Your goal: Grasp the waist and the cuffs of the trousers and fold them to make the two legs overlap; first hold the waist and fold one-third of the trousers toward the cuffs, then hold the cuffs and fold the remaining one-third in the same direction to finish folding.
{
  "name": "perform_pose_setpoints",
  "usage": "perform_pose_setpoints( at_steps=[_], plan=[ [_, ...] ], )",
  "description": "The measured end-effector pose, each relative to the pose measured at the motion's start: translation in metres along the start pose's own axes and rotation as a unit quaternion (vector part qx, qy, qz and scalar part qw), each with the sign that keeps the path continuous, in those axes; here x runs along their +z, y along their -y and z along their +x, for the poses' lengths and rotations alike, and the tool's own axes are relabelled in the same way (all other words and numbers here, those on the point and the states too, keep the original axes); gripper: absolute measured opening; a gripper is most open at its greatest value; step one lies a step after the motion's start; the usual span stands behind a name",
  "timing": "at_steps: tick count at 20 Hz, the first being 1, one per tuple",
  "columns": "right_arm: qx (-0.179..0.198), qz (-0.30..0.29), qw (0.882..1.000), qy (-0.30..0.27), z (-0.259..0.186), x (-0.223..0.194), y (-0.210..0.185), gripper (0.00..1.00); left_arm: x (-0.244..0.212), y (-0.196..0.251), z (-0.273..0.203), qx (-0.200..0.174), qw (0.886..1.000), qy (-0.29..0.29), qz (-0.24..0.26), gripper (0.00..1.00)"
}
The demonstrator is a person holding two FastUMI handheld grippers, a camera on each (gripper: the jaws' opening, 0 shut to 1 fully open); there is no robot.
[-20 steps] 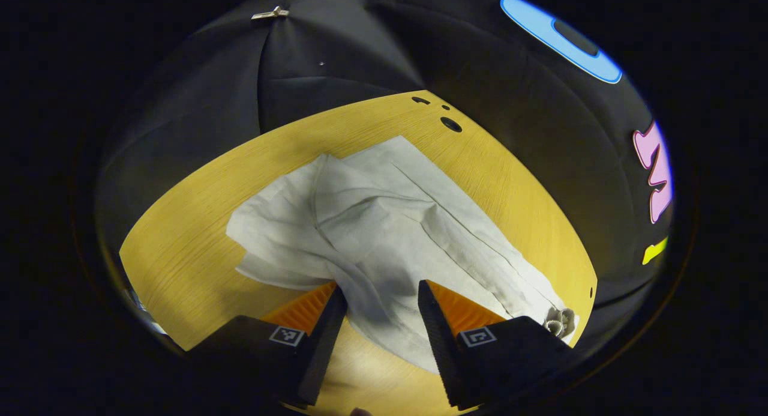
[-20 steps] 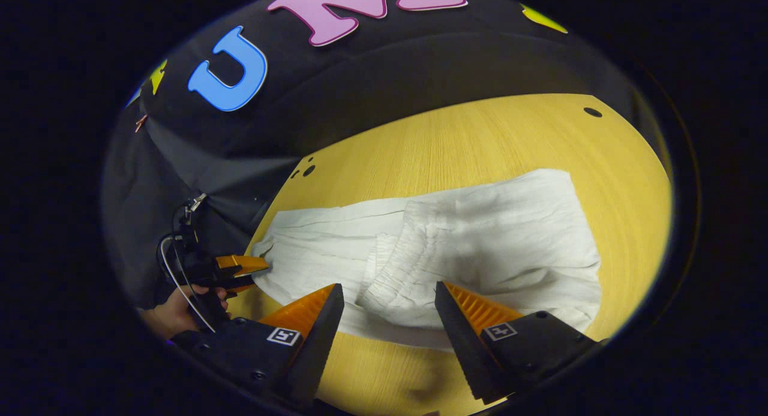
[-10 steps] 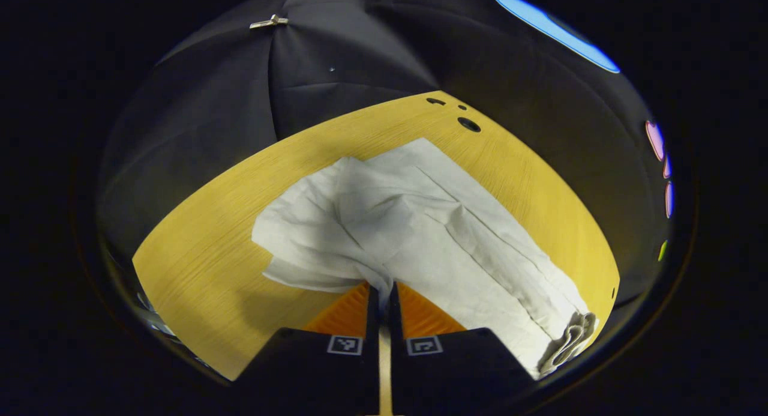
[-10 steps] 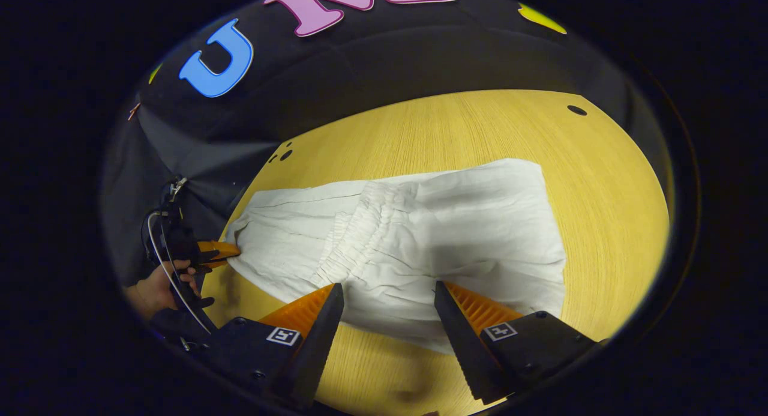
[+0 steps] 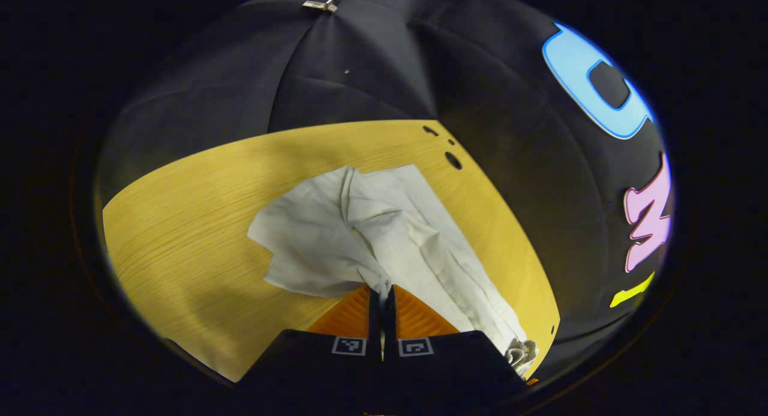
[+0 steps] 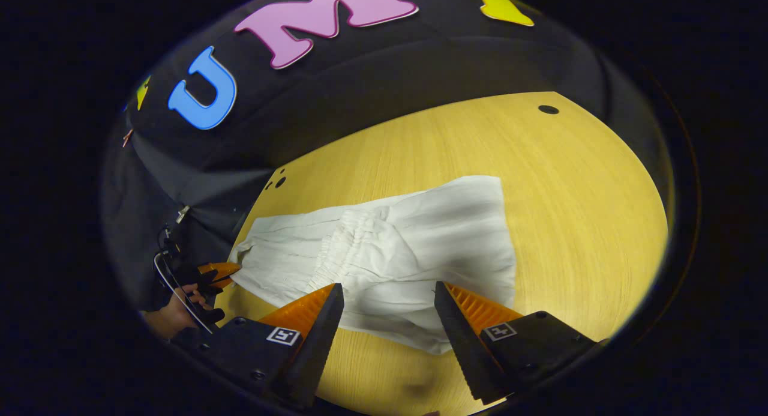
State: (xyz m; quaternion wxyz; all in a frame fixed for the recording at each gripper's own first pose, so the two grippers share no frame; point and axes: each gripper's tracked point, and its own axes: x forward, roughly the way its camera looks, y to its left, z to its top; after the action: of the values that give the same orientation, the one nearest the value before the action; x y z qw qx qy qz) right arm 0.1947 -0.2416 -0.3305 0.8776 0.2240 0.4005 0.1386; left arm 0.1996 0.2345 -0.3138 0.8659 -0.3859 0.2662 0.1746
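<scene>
Left gripper view: the left gripper (image 5: 381, 296) is pinched tight on an edge of the white trousers (image 5: 384, 236), which spread away ahead of it. The right gripper (image 6: 389, 296) is wide apart, with the trousers lying just ahead between its fingers.

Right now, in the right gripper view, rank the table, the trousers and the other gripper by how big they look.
1. table, largest.
2. trousers.
3. left gripper, smallest, though it sits farther from the camera.

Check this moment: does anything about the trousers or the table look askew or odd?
Nothing is damaged or spilled. The white trousers lie rumpled on the table, with the gathered waist folded onto the legs. The left gripper pinches the cloth at one end, bunching it, while the right gripper is open over the near edge.
</scene>
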Motion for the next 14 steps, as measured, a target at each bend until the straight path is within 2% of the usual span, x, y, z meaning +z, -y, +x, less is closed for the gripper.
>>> perform_pose_setpoints(
  at_steps=[2,5,8,10,14],
  plan=[
    [-0.021,0.022,0.999,0.014,-0.016,0.009,0.023,0.94,0.009,0.018,-0.005,-0.024,0.999,0.019,0.016,0.05],
    [-0.049,0.067,0.996,0.034,-0.045,0.016,0.061,0.94,0.023,0.063,-0.011,-0.065,0.994,0.051,0.072,0.05],
    [-0.064,0.109,0.991,0.048,-0.068,0.013,0.088,0.94,0.022,0.109,-0.027,-0.101,0.981,0.073,0.147,0.06],
    [-0.073,0.124,0.988,0.055,-0.079,0.009,0.102,0.94,0.016,0.145,-0.032,-0.129,0.967,0.085,0.205,0.05],
    [-0.083,0.135,0.985,0.066,-0.093,0.007,0.118,0.94,-0.024,0.207,-0.043,-0.184,0.928,0.076,0.315,0.05]
  ],
)
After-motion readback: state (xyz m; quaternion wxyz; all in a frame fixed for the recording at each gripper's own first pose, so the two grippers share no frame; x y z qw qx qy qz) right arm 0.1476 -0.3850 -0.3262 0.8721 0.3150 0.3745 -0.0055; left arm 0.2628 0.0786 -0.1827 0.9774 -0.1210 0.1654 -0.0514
